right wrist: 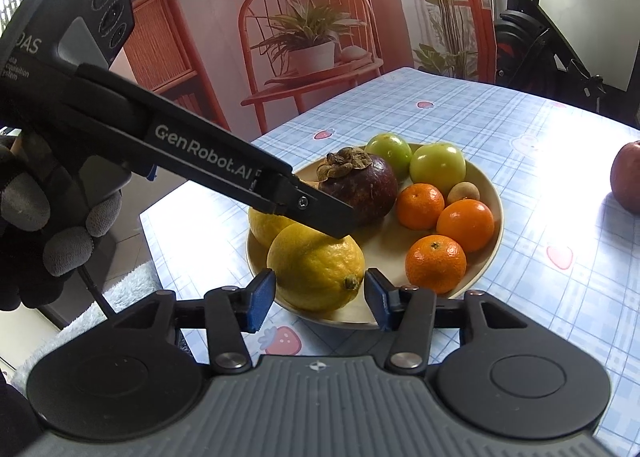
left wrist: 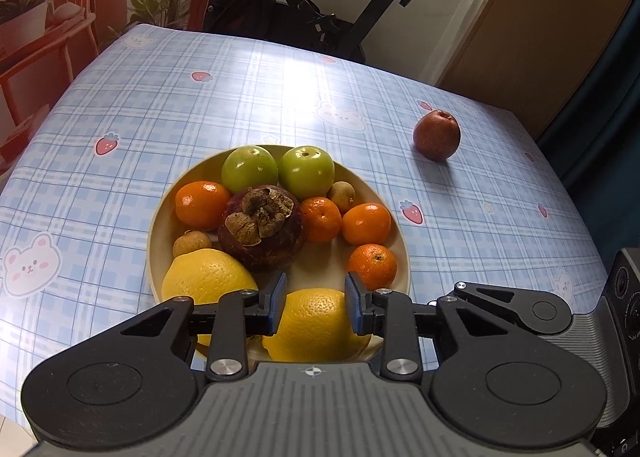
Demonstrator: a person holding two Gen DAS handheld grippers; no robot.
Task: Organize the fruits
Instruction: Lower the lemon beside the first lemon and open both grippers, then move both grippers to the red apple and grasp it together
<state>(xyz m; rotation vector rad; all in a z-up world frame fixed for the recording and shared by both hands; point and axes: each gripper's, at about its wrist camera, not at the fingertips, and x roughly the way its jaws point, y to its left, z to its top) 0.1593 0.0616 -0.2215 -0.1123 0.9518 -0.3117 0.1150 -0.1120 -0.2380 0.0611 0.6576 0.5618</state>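
Straddling a lemon (left wrist: 316, 323) at the six o'clock edge of the plate (left wrist: 402, 241), my left gripper (left wrist: 316, 303) has its jaws spread, one blue pad on each side of the fruit; I cannot tell whether the pads touch the peel or stand just clear of it. My right gripper (right wrist: 320, 297) hangs just off the plate's near rim, jaws also spread and holding nothing, with the same lemon showing between its fingertips. A second lemon (left wrist: 208, 277) lies at eight o'clock on the plate, touching or nearly touching the first. A dark mangosteen (left wrist: 262, 227) sits in the middle, two green apples (left wrist: 278, 171) at twelve o'clock, four small oranges (left wrist: 366, 223) mostly on the three o'clock side, and two little brown longans (left wrist: 192, 243) tucked between. One red apple (left wrist: 437, 133) lies alone on the checked tablecloth (left wrist: 120, 105), well apart from the plate at about two o'clock, so I judge it the fruit left to gather. The lemon looks firm, fairly heavy and waxy, with a pebbled skin, so it should bear a steady squeeze. I would take it across its fattest middle, not toward the tapered tip, where the pads could slide off.
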